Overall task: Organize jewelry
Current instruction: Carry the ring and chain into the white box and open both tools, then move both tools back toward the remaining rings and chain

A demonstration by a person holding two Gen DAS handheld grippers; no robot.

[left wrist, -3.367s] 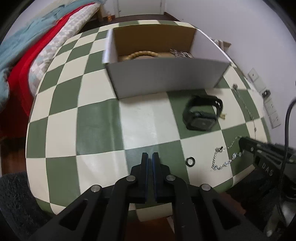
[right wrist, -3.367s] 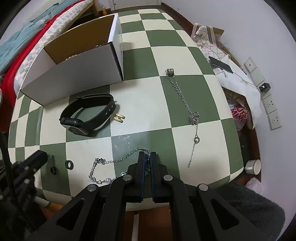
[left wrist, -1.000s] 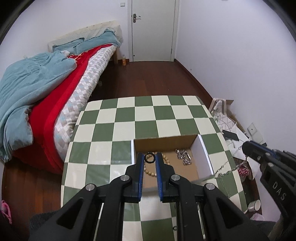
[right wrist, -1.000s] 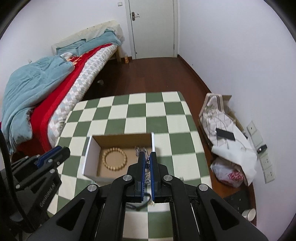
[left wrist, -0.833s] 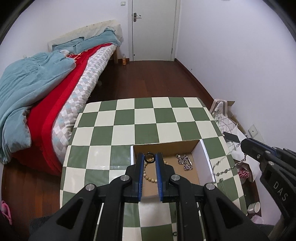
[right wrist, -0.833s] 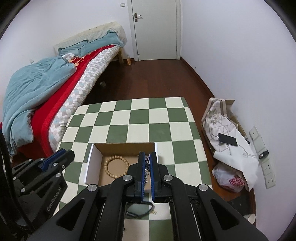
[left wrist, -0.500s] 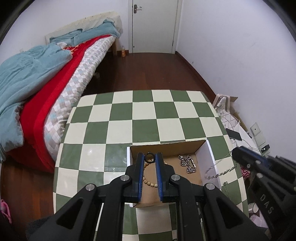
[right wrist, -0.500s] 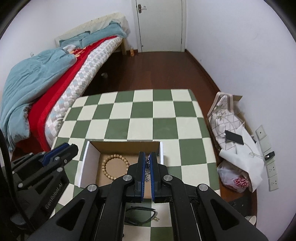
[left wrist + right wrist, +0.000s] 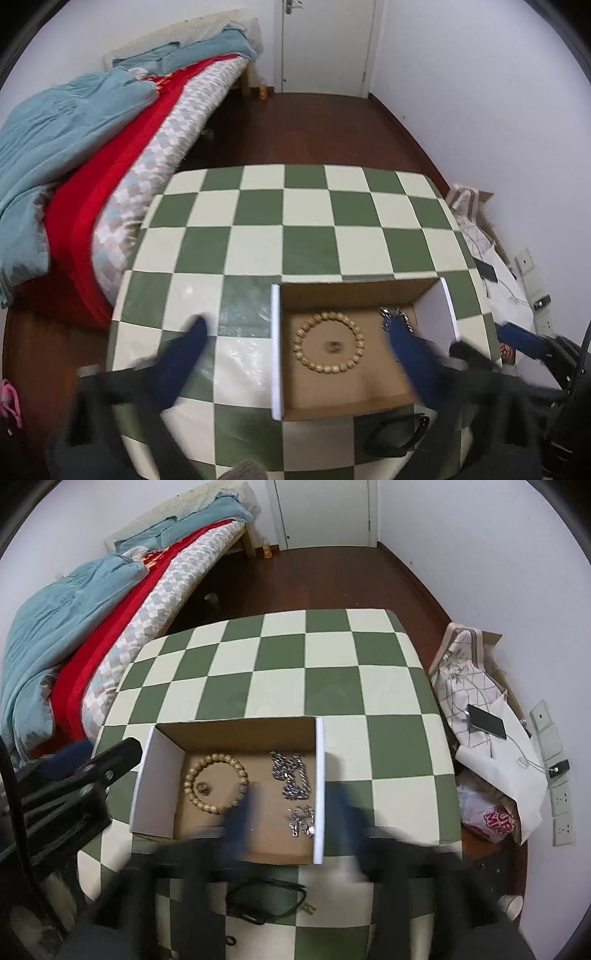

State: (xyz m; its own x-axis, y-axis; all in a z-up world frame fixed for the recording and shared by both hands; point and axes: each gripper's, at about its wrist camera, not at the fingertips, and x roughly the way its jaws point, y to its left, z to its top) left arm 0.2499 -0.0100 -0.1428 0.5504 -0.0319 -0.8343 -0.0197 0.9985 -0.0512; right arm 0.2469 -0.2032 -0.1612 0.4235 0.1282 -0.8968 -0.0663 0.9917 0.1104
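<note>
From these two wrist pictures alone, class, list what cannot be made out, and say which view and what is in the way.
- Left gripper, left wrist view: motion blur smears its fingers.
- Right gripper, right wrist view: equally blurred.
- Small ring inside the bead bracelet: too small and soft for detail in either view.
- Black watch: the box and blurred gripper hide its far part.

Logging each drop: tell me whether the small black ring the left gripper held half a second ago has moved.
Yes. The ring has left the fingers of the open left gripper and lies on the cardboard box floor, inside the bead bracelet.
</note>
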